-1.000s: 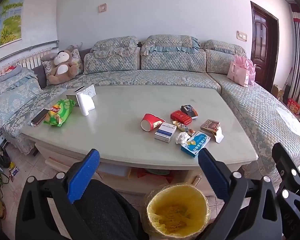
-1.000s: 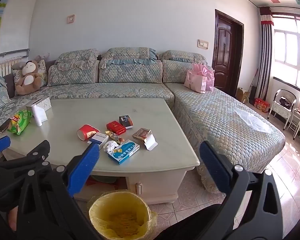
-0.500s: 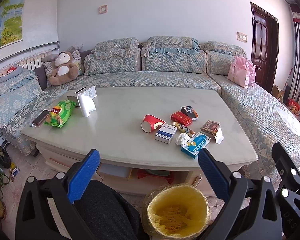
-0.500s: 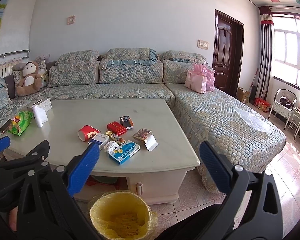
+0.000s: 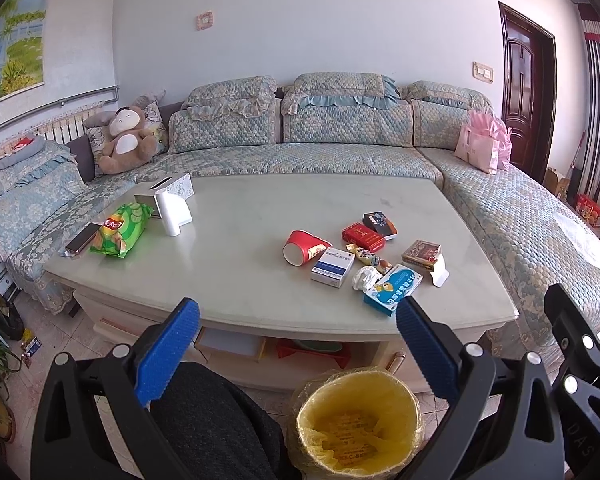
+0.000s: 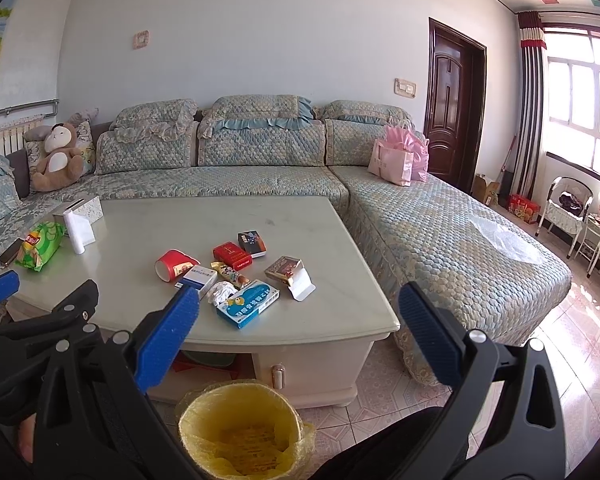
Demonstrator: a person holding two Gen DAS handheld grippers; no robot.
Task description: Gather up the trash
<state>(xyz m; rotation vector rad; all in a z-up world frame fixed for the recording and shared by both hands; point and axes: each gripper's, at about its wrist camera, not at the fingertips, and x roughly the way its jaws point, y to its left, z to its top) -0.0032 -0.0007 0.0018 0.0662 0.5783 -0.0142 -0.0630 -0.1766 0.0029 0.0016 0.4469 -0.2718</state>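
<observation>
While both hand-held grippers (image 5: 298,354) (image 6: 298,338) gape empty, the yellow-lined bin (image 5: 358,424) holds little.

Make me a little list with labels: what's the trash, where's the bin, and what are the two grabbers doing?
trash: red paper cup, small boxes, crumpled tissue, all on the coffee table
bin: yellow-lined trash bin on the floor in front of the table
left gripper: open, holding nothing
right gripper: open, holding nothing
not trash pile: green chip bag, far left
</observation>
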